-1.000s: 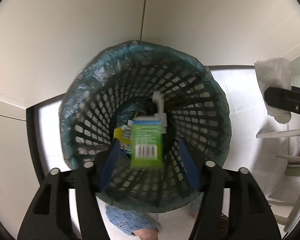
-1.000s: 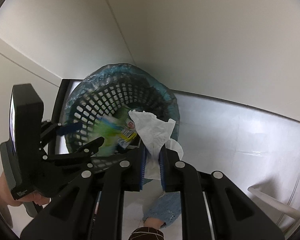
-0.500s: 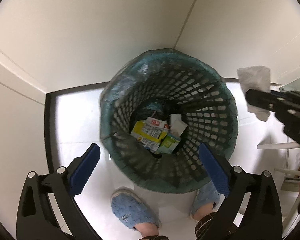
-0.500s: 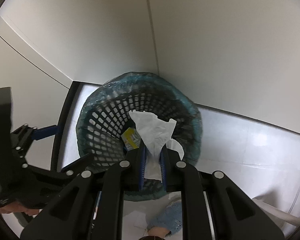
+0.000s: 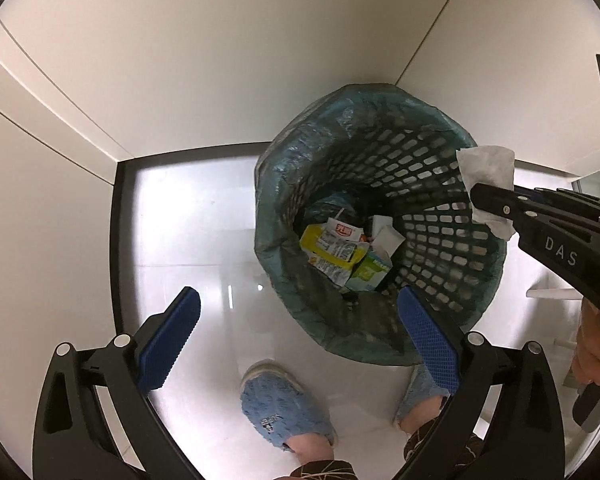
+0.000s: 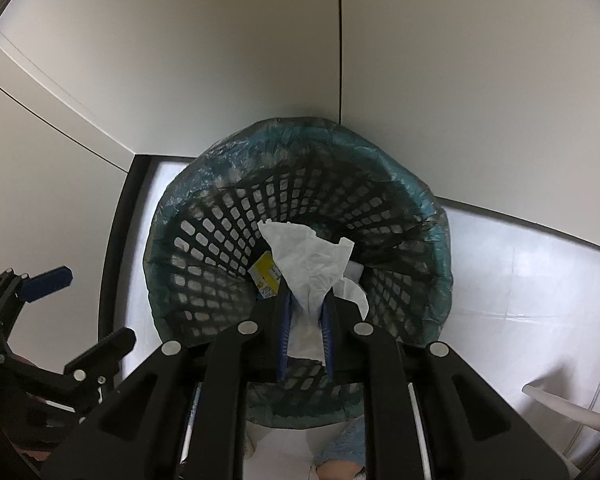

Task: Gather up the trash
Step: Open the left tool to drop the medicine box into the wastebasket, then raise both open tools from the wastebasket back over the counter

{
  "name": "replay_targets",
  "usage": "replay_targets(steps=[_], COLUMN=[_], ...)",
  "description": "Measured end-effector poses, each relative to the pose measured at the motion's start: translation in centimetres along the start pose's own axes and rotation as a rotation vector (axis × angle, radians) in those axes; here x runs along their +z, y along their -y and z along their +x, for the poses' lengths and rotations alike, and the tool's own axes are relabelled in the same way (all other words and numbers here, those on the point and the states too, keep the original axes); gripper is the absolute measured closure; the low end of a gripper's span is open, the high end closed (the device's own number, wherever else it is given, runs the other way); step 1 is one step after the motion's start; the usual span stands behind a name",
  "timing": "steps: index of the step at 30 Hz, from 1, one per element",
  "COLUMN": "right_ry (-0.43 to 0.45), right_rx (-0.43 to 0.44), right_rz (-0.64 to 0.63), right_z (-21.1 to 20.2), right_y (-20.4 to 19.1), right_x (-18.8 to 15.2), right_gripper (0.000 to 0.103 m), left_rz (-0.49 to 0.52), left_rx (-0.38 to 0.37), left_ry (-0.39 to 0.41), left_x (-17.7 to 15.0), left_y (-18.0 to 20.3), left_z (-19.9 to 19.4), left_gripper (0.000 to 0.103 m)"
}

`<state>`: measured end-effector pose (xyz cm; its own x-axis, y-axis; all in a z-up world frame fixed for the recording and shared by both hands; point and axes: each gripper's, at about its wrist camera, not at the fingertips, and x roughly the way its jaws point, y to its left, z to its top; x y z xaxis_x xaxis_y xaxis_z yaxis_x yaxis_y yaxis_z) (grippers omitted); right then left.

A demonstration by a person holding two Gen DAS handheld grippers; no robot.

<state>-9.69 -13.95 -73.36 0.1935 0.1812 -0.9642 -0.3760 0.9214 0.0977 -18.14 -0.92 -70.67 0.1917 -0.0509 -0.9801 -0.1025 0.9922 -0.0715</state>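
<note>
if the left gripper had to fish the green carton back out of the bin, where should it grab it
A judgement: come straight down through the bin's open top, the only free way past the mesh wall. The green carton lies tilted at the bottom, partly under the yellow wrapper, so close the jaws across its exposed lower corner, over the narrow thickness. The left gripper stands open and empty.

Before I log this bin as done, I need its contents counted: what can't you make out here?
- Right wrist view: tissue in the right tongs covers most of the bin floor.
- Left wrist view: wrappers overlap, hiding whatever is beneath.
- Wrapper print: too small.
</note>
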Motion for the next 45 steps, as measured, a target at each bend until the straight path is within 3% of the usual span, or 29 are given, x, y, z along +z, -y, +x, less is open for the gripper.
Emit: replay_targets(steps=[4, 14, 23, 31, 45], right_ry=[-0.008, -0.006, 0.012, 0.058, 0.082], right_rx=[0.0, -0.007, -0.021, -0.023, -0.011], right_rz=[0.007, 0.007, 0.019, 0.034, 0.059], right_z=[0.2, 0.1, -2.0, -8.4, -23.3], right_y=[0.1, 0.0, 0.8, 0.9, 0.7], right_x=[-0.1, -0.6, -1.2, -1.1, 0.6], right_gripper=[0.086, 0.046, 0.028, 0.01, 0.008], left_rz=[0.001, 0.01, -0.01, -0.03, -0.002], left_rx=[0.013, 0.013, 0.016, 0.005, 0.012], left_ry=[-0.011, -0.008, -0.026, -0.001, 0.065], left_x=[0.0, -0.2, -0.5, 0.7, 3.0], left_y=[-0.3, -0.5, -0.7, -0.5, 2.4], left_z=[0.4, 0.3, -0.3, -5.7, -18.6], left_gripper=[0.006, 0.006, 0.006, 0.006, 0.006])
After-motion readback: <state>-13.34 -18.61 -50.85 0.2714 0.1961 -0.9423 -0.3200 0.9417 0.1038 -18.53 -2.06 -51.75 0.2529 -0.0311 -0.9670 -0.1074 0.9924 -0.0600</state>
